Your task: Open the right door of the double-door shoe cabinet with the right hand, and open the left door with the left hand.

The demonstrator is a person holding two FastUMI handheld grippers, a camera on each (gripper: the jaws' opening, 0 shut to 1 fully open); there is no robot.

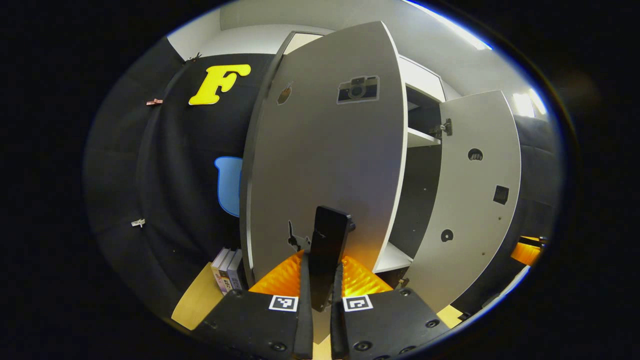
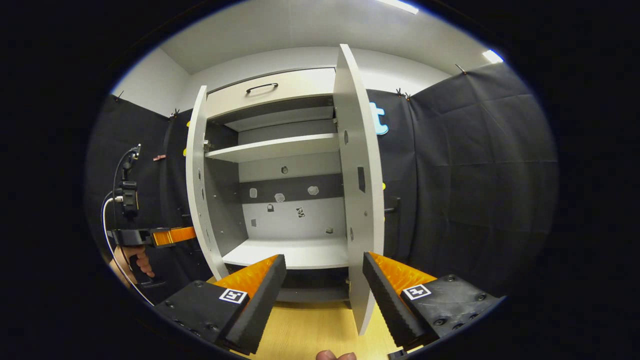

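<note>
right gripper view faces the shoe cabinet (image 2: 280, 150) head-on, with both of its doors swung out. its pale shelves and bottom board are bare, and small stickers dot the back panel. a drawer front with a dark handle (image 2: 261, 87) runs across the top. the right door (image 2: 357, 190) stands edge-on toward the camera, its lower corner reaching down between the right gripper (image 2: 325, 295) fingers without touching either; those fingers are spread wide and hold nothing. the left door (image 2: 196, 185) angles outward on the far side. beyond it, at the left edge, a hand (image 2: 136, 262) holds the other gripper (image 2: 150, 236) level, its tip up against that door's outer side. the floor (image 2: 310, 330) below is light wood.

left gripper view looks up along the outer face of the left door (image 1: 325, 150), which carries a camera sticker (image 1: 358, 89). the left gripper (image 1: 321, 295) has its fingers drawn close together, clamped on the dark door handle (image 1: 327, 250) that stands upright between them. to the right, the cabinet's shelves (image 1: 422, 137) show through the gap, and the right door (image 1: 475, 200) hangs wide open with its inner face and hinge showing. a few books (image 1: 227, 270) stand on the floor just beside the cabinet's left side.
</note>
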